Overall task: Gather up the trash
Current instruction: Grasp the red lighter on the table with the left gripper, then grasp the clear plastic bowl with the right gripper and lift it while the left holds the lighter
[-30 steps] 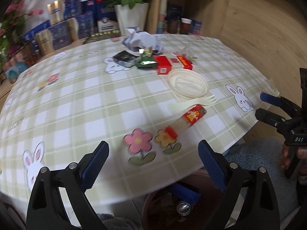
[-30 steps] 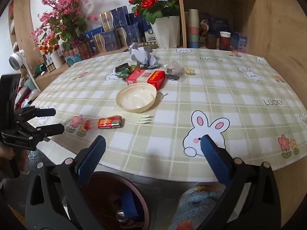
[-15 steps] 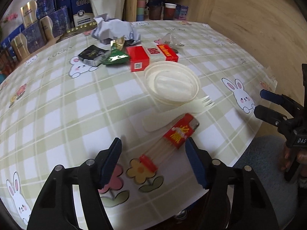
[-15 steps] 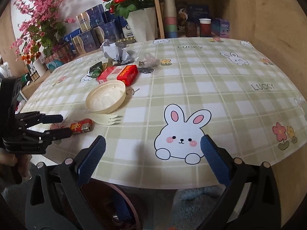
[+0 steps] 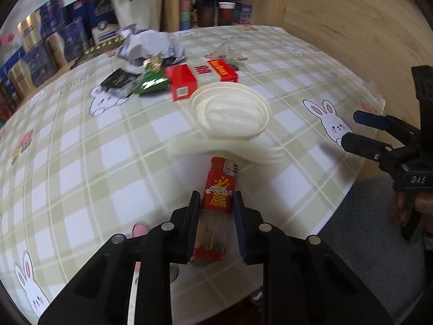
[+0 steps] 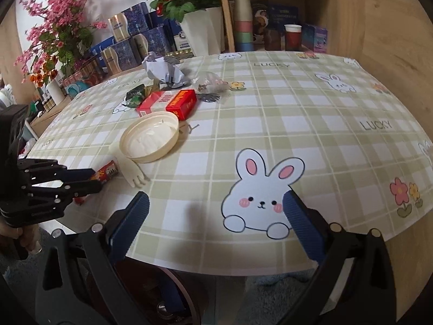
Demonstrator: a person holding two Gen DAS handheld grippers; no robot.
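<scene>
My left gripper (image 5: 216, 203) is shut on a red lighter (image 5: 217, 197) lying at the near edge of the checked table (image 5: 81, 149); it also shows in the right wrist view (image 6: 107, 172), between the left gripper's fingers (image 6: 84, 181). Just beyond lie a white plastic fork (image 5: 224, 146) and a cream bowl (image 5: 232, 112). Farther back are red cigarette packs (image 5: 200, 77), a green wrapper (image 5: 153, 82), a black packet (image 5: 119, 81), crumpled paper (image 5: 148, 44) and a clear bag (image 5: 227, 51). My right gripper (image 6: 213, 216) is open and empty over the table's front edge.
A dark round bin (image 6: 151, 298) stands on the floor under the table's front edge. A white flower pot (image 6: 205, 32), blue boxes (image 6: 140, 38) and stacked cups (image 6: 243, 27) line the back. A wooden wall (image 5: 351, 27) stands at the right.
My left gripper moved forward over the lighter and closed from wide open onto it. My right gripper moved slightly closer to the table, still open.
</scene>
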